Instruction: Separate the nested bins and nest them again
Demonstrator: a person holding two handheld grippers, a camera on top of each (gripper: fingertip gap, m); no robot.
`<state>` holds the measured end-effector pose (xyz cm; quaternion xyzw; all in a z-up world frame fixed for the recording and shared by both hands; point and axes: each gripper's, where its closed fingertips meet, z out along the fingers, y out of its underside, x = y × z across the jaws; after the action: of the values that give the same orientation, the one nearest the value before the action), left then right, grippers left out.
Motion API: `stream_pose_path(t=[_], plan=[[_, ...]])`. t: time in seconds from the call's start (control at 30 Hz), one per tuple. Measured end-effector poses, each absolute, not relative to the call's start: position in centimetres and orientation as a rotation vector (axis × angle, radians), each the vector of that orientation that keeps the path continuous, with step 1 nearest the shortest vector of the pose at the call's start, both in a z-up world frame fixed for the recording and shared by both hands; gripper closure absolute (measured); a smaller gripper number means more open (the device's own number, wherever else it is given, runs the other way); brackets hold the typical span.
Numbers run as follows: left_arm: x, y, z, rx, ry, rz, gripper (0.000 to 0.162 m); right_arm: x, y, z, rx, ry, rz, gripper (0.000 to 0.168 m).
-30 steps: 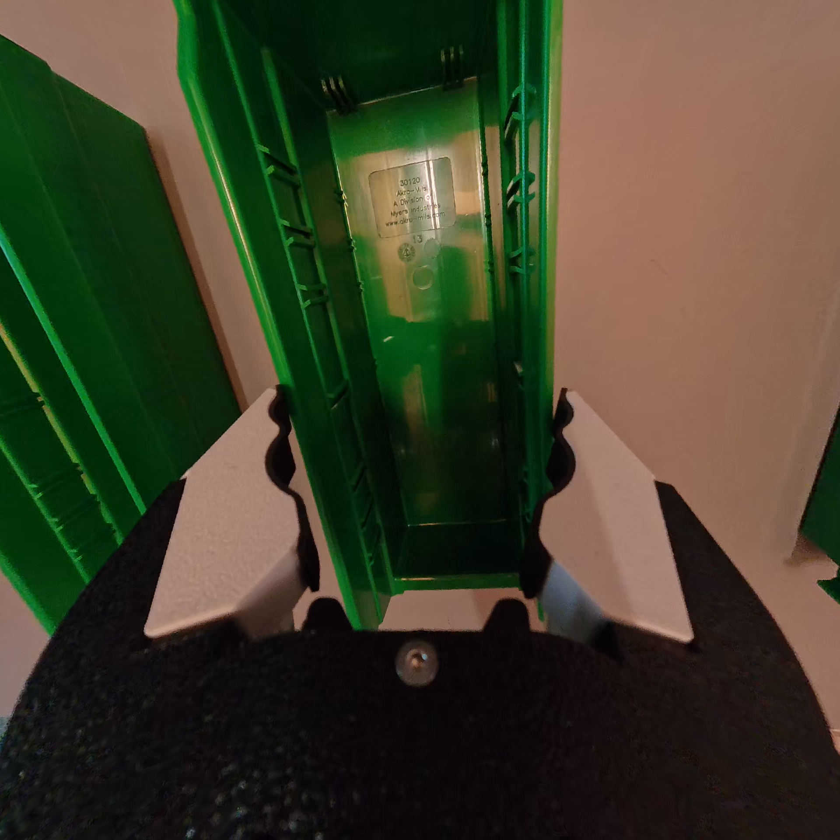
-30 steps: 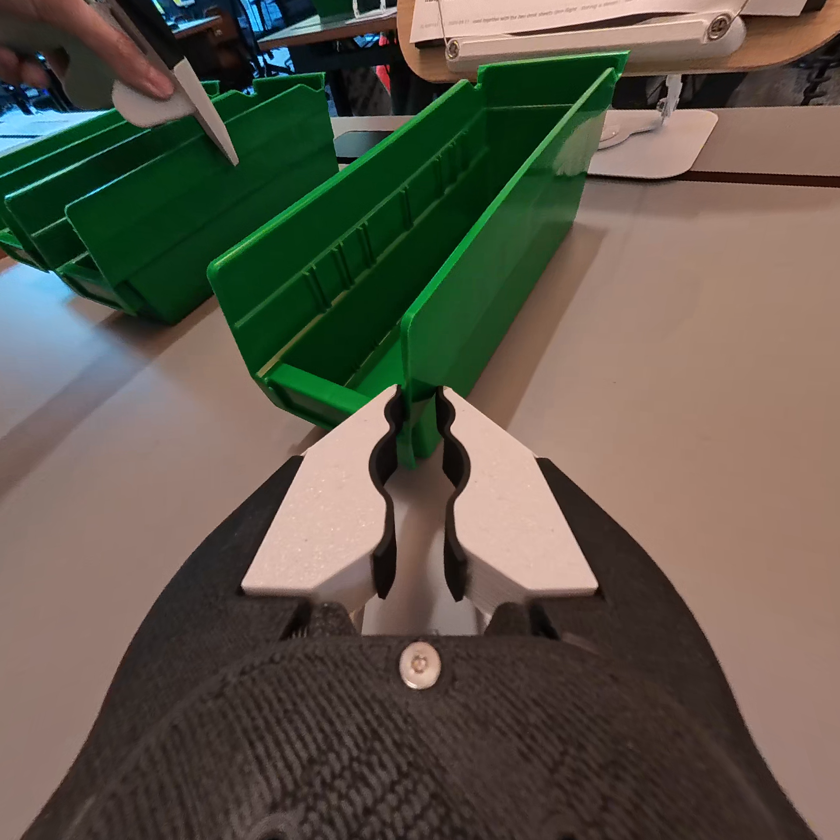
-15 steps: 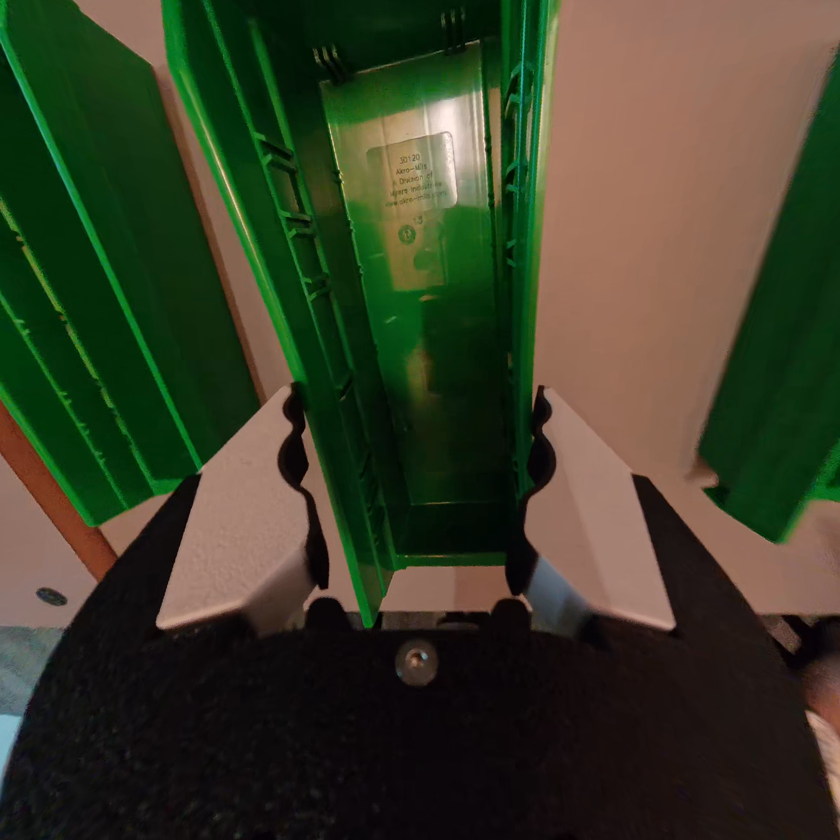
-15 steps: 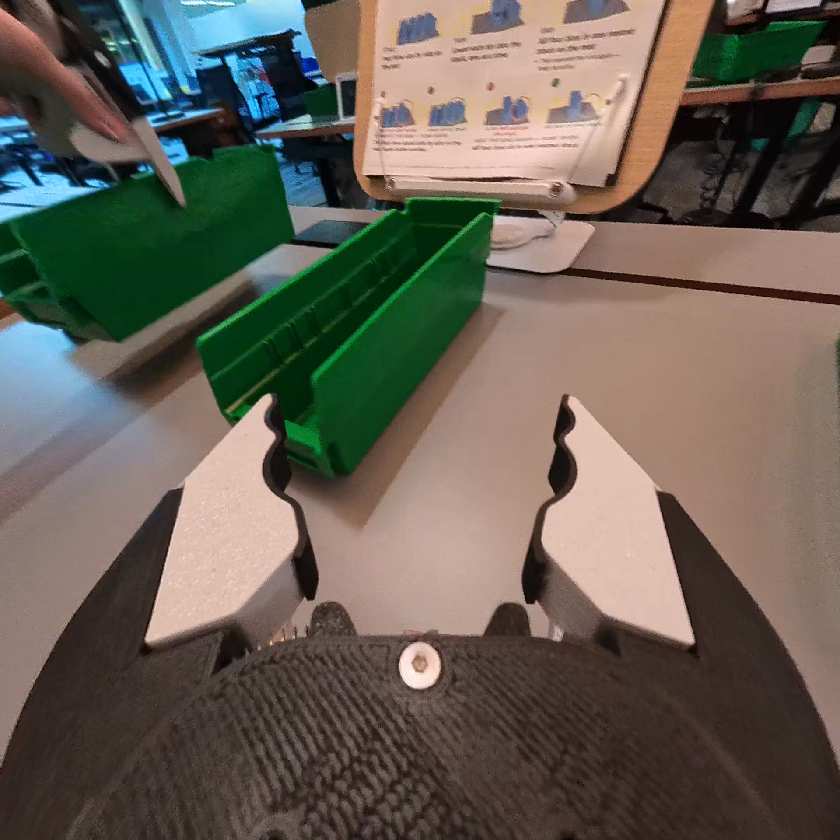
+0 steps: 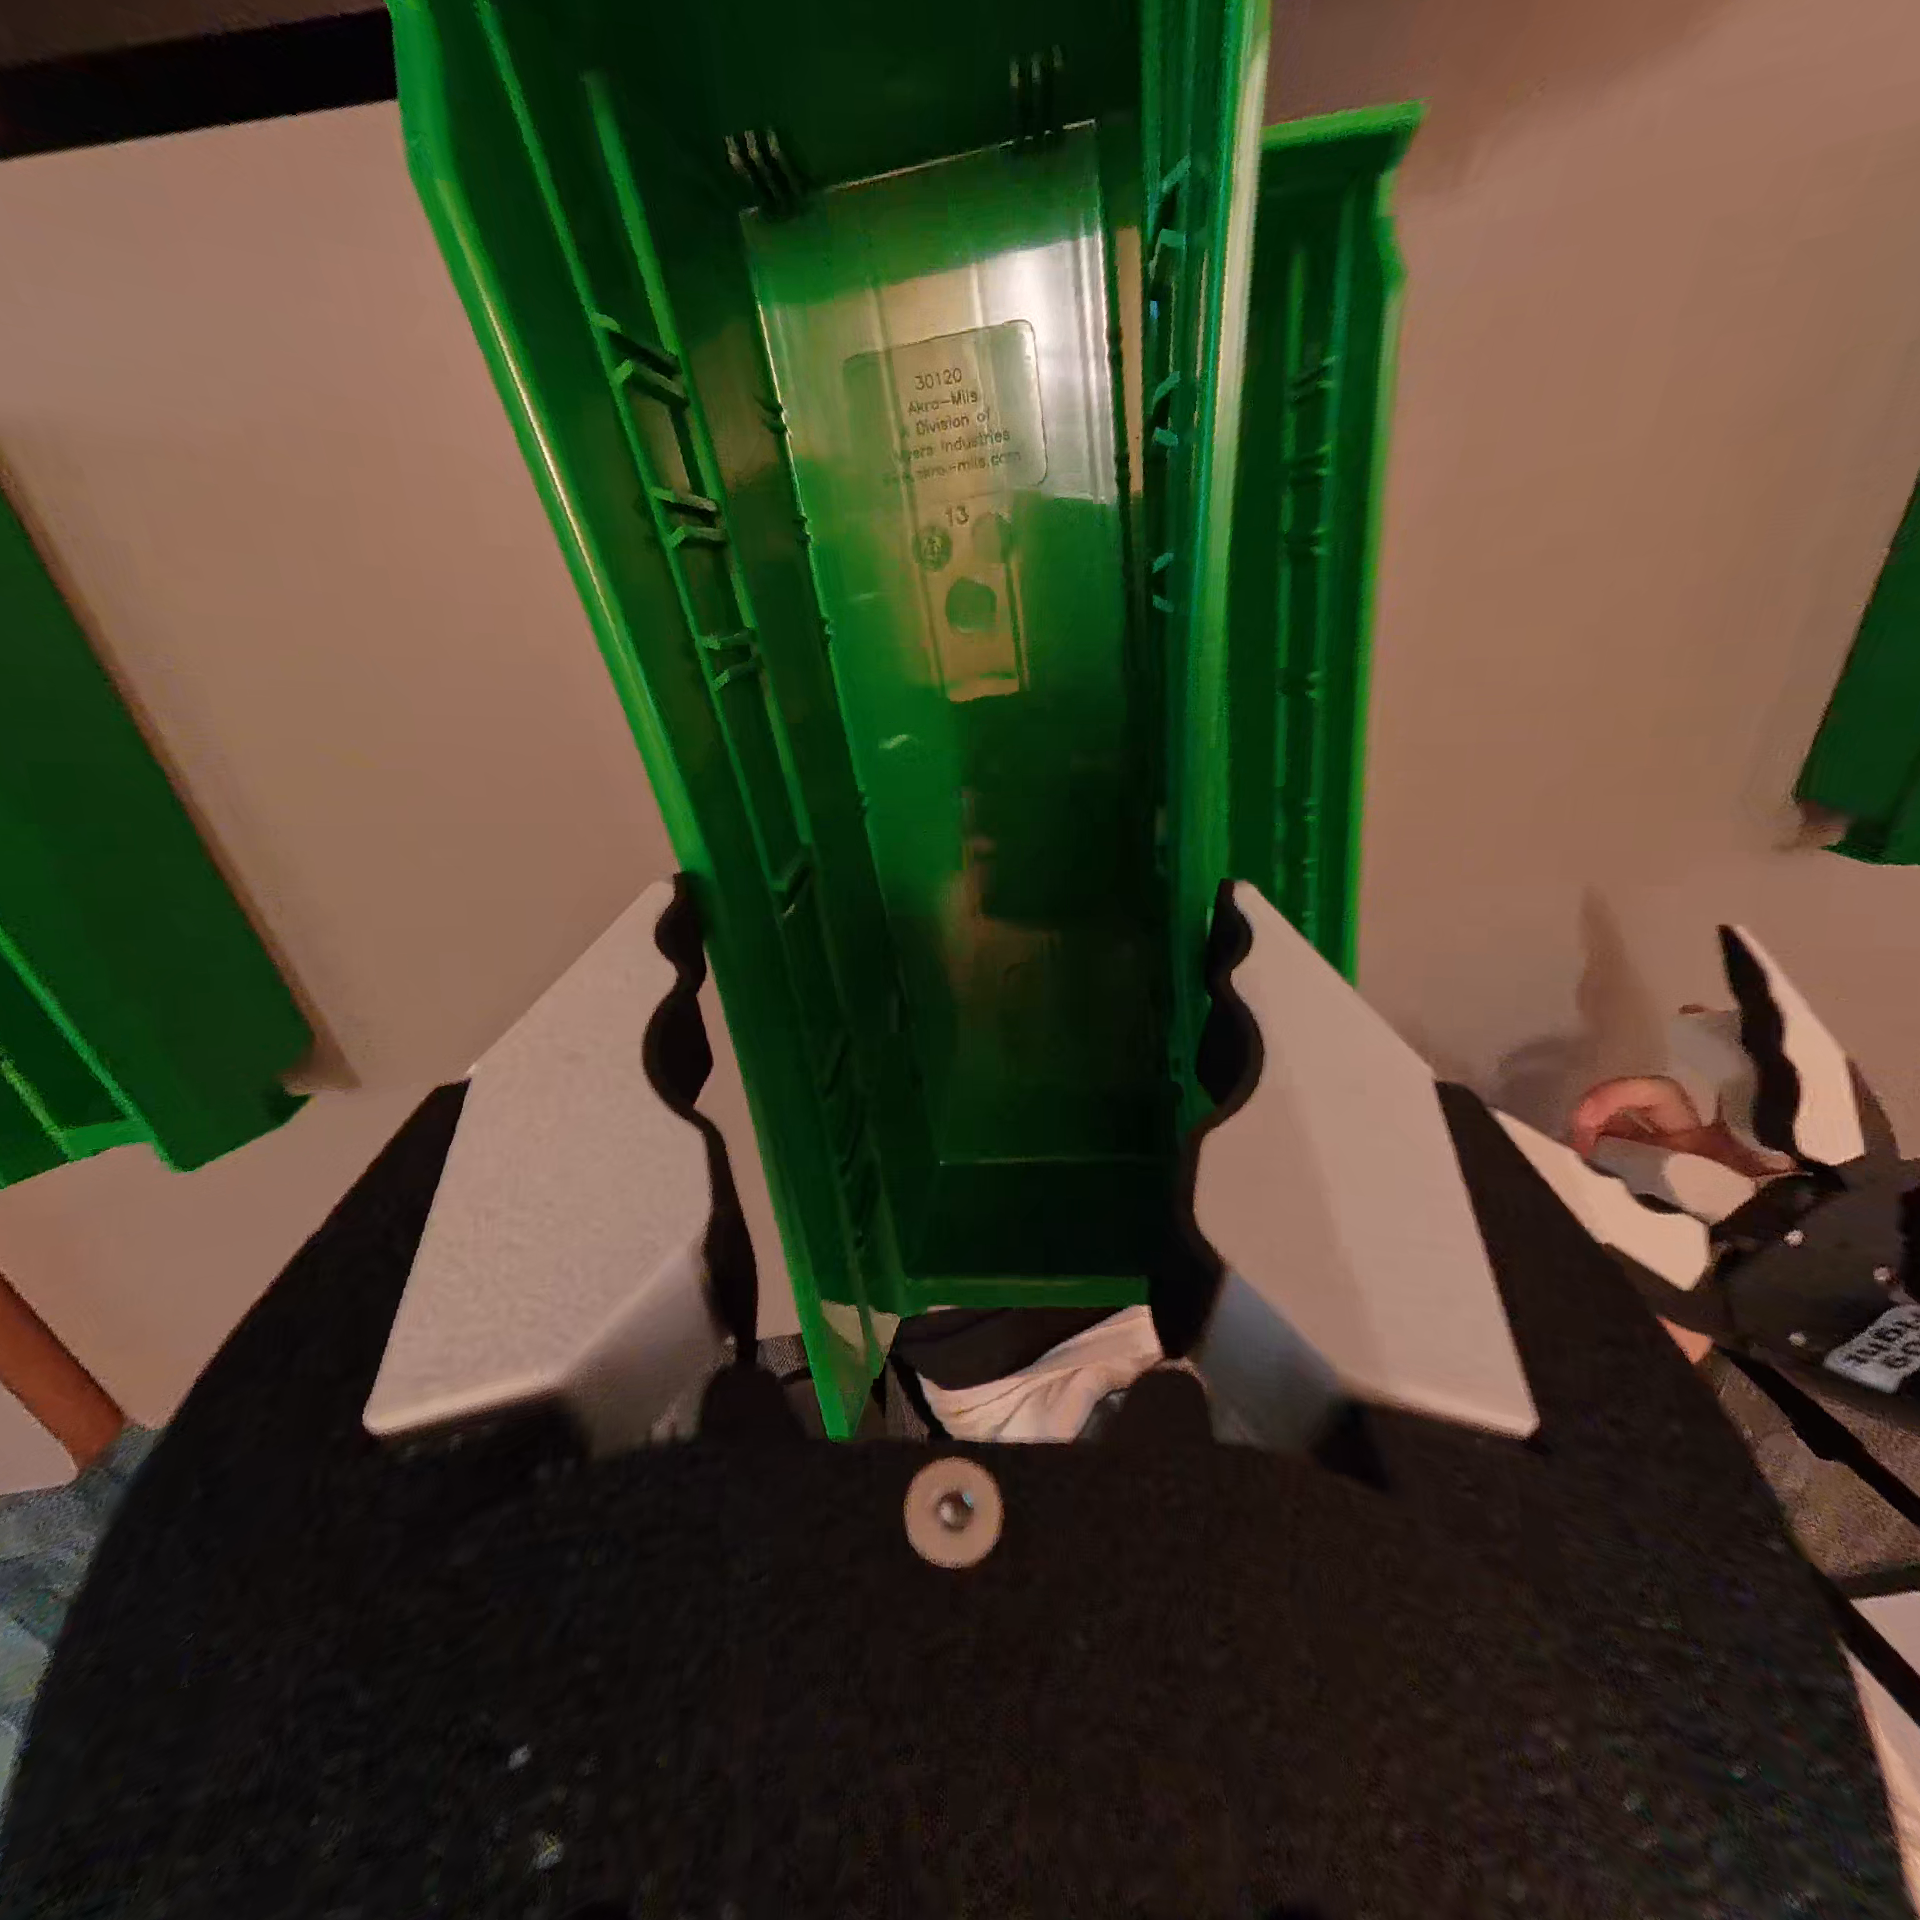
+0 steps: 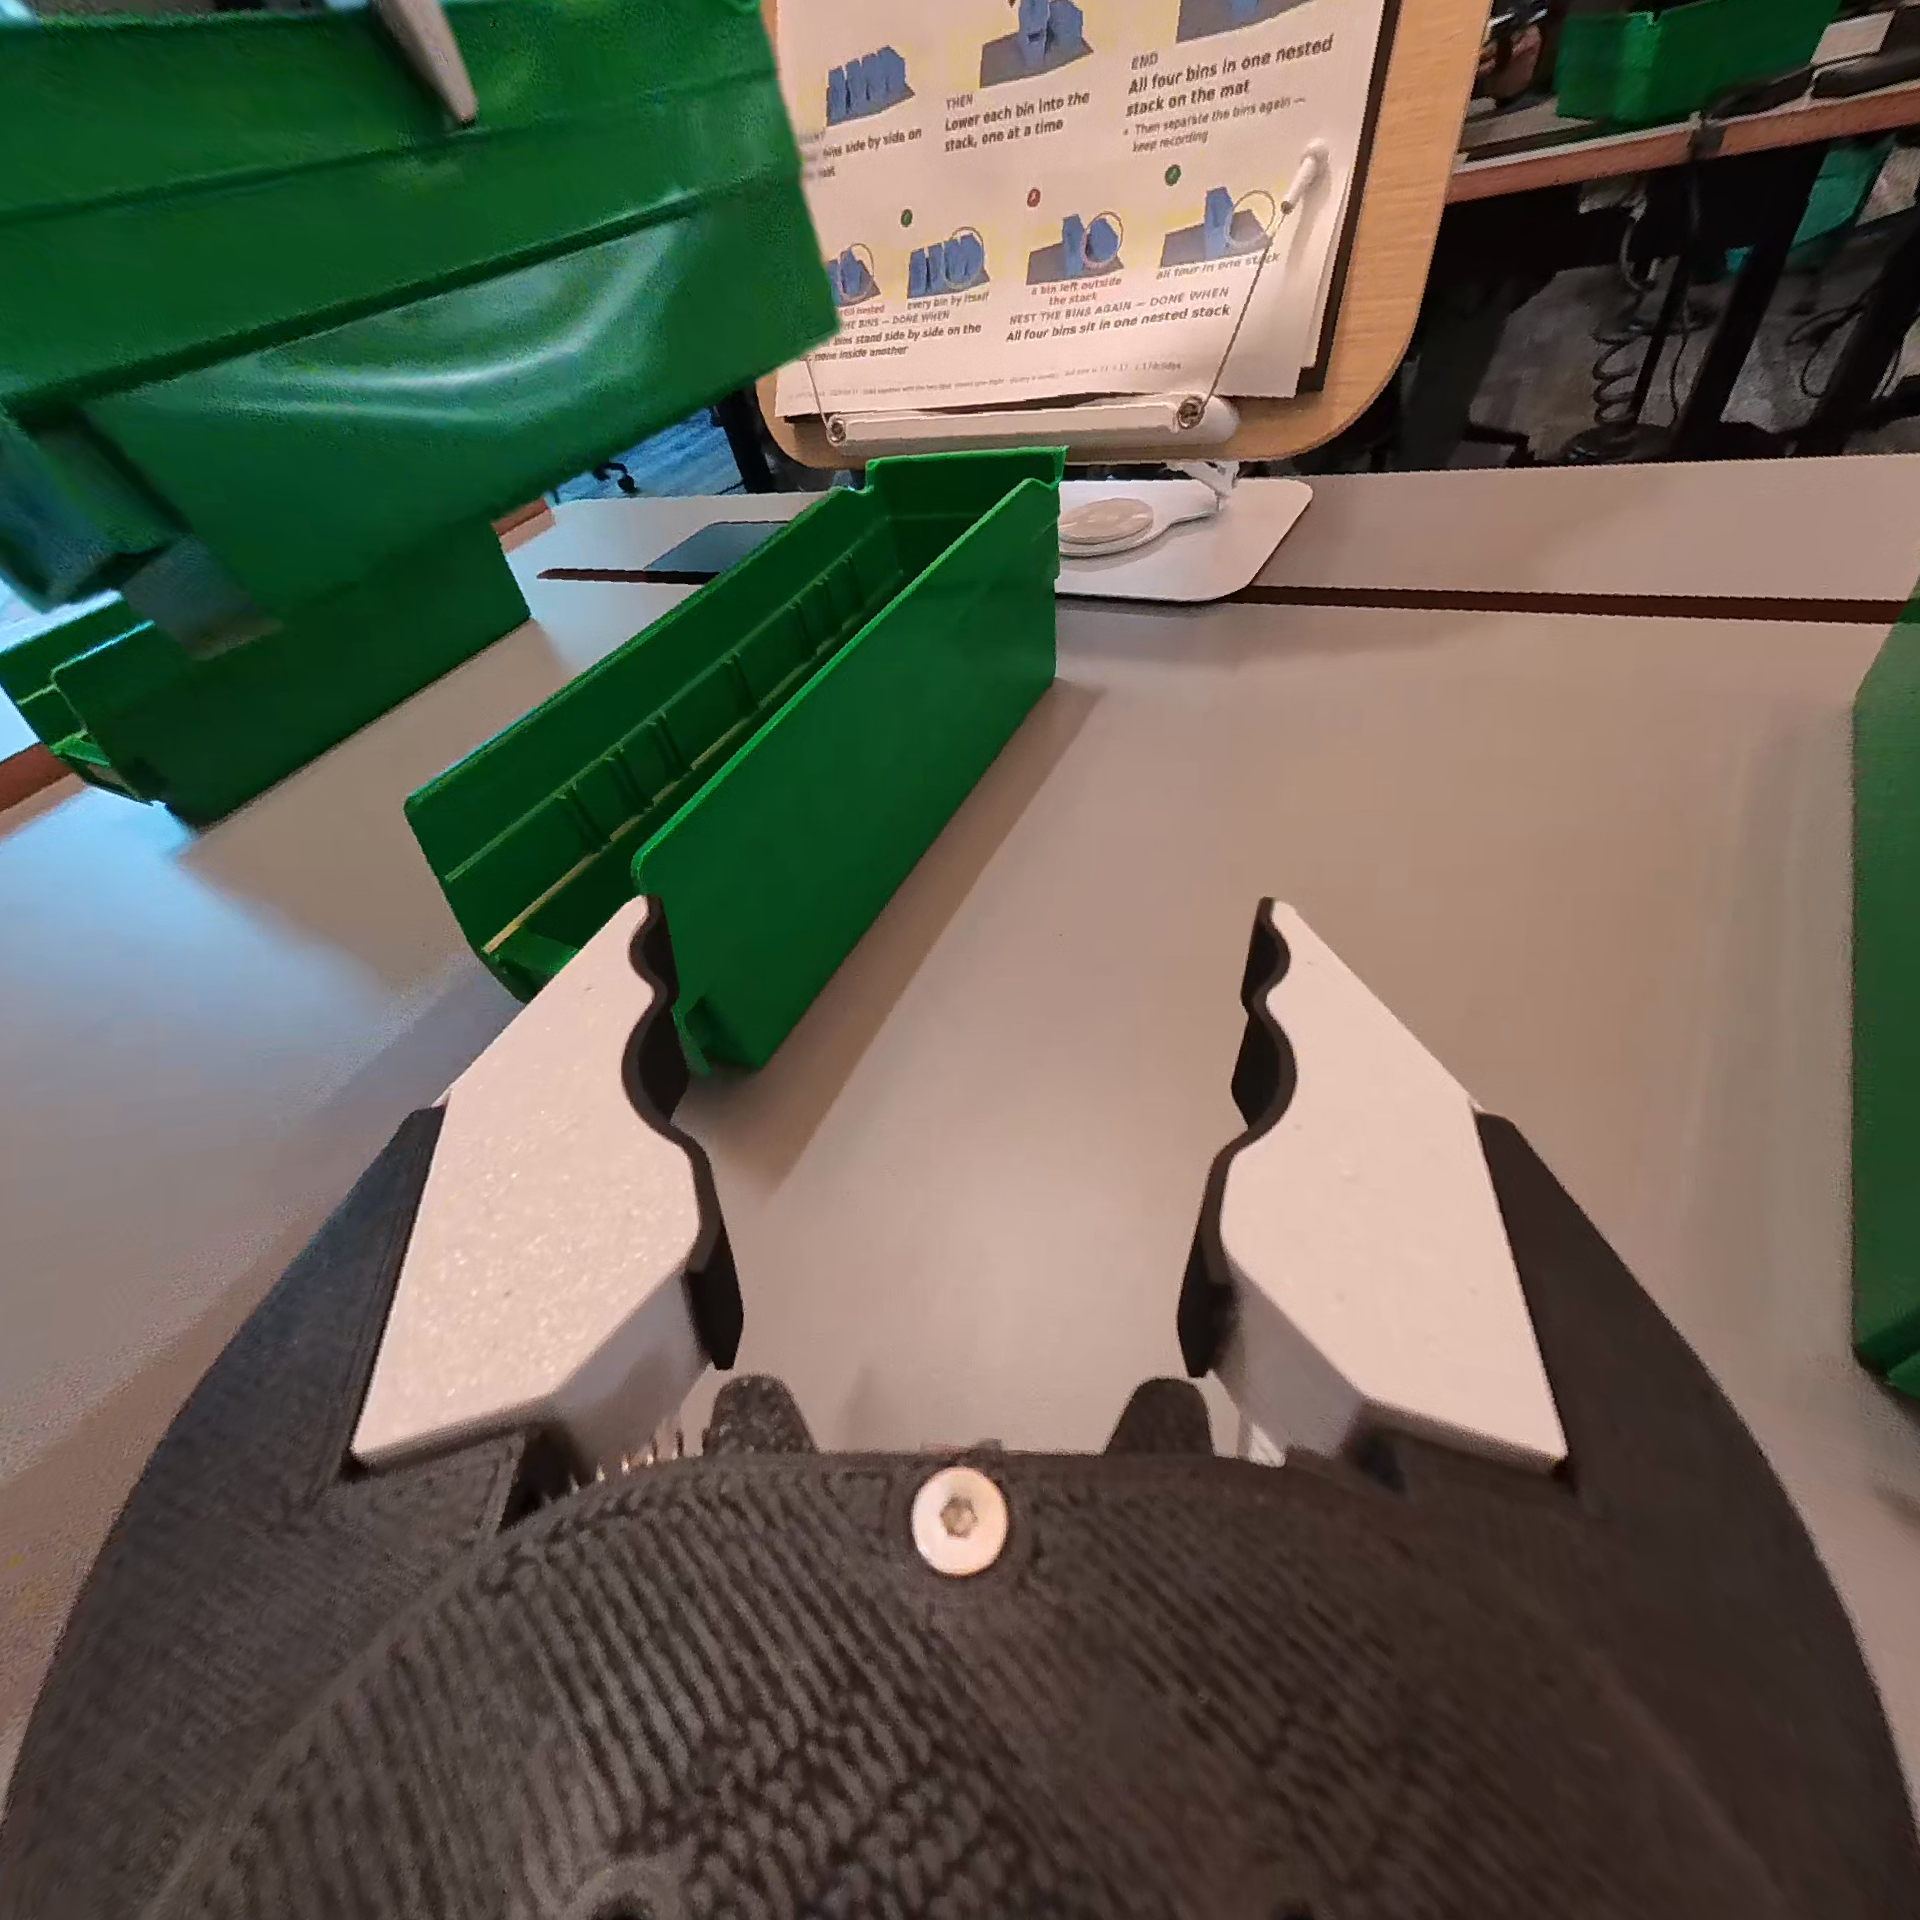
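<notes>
My left gripper (image 5: 951, 935) is shut across the width of a long green bin (image 5: 935, 675), one finger on each side wall, and holds it in the air. That bin also shows in the right wrist view (image 6: 364, 312), raised at the upper left above a stack of green bins (image 6: 260, 707). A single green bin (image 6: 831, 748) stands on the grey table (image 6: 1455, 831); in the left wrist view it (image 5: 1309, 520) lies just right of the held bin. My right gripper (image 6: 956, 914) is open and empty, just right of that bin's near end.
Another green bin (image 6: 1891, 987) sits at the table's right edge. A wooden stand with an instruction sheet (image 6: 1091, 208) rests on a white base (image 6: 1174, 530) behind the single bin. Shelves with more green bins (image 6: 1683, 52) are far back right.
My right gripper let go of the single bin's side wall, opened wide and drew back. My left gripper lifted its bin off the stack and carried it to the right.
</notes>
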<state>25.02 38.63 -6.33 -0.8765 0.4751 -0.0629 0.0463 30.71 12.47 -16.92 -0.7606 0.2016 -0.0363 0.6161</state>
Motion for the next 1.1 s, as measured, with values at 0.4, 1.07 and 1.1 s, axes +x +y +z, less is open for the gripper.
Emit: stream_pose_path(t=[0.4,1.07,1.1], plan=[[30.2,33.6,-9.2,-2.645,1.452,-0.088,0.068,32.9,10.6,-16.5,-1.744,0.503,-0.137,0.059],[31.2,31.6,-11.0,-2.618,1.473,0.068,0.068,33.1,10.6,-16.7,-1.731,0.511,-0.08,0.061],[31.1,31.6,-11.3,-2.625,1.475,0.065,0.069,33.1,10.7,-16.8,-1.733,0.51,-0.079,0.061]])
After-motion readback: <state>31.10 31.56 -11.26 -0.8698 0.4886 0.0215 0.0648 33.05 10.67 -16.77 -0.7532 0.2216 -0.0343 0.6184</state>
